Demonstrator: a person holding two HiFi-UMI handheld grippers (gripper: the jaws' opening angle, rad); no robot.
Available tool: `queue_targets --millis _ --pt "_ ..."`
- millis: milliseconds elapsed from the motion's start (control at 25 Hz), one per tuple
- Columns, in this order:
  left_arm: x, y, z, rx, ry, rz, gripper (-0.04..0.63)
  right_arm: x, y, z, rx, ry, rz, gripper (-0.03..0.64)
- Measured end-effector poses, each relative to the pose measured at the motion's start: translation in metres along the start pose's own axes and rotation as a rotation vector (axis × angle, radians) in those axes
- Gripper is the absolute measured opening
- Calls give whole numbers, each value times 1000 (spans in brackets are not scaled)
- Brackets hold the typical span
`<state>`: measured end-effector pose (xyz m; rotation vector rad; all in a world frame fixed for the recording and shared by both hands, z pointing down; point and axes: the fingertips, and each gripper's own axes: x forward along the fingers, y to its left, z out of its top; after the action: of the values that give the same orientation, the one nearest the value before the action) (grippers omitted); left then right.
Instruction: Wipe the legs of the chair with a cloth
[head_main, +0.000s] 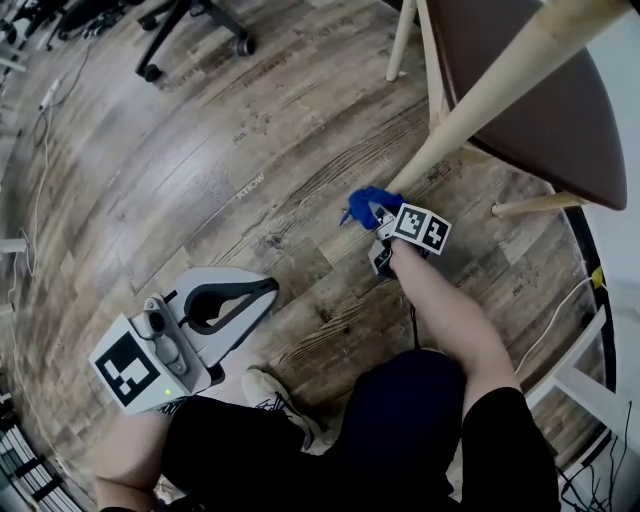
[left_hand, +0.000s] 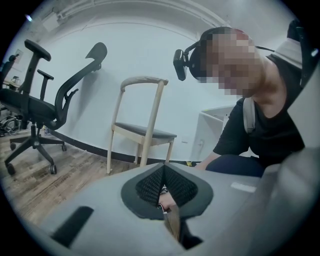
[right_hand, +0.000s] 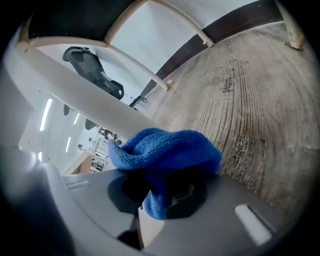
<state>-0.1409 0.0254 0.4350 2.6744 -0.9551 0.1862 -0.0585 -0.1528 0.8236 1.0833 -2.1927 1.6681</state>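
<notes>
The right tool (head_main: 378, 214) has its jaws clamped on a bunched blue cloth (head_main: 361, 203), which bulges out ahead of them in the right gripper view (right_hand: 165, 149). The cloth touches the lower end of a slanting pale wooden leg (head_main: 480, 105) of the chair (head_main: 545, 100), close to the wood floor (head_main: 250, 150). The left tool (head_main: 262, 291) is well apart from the chair, low by the person's knee. Its jaws are pressed together with nothing between them.

Wood floor (head_main: 200, 150), white wall (left_hand: 140, 45), office chair (left_hand: 40, 105)
</notes>
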Motion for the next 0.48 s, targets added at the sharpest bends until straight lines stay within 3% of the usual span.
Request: queue_targets --millis 200,480 --pt "9 -6 8 12 -26 -44 -2 -16 23 6 17 13 55 64" --pt "23 -12 15 26 -51 -82 -2 -61 102 38 57 -54 260 64"
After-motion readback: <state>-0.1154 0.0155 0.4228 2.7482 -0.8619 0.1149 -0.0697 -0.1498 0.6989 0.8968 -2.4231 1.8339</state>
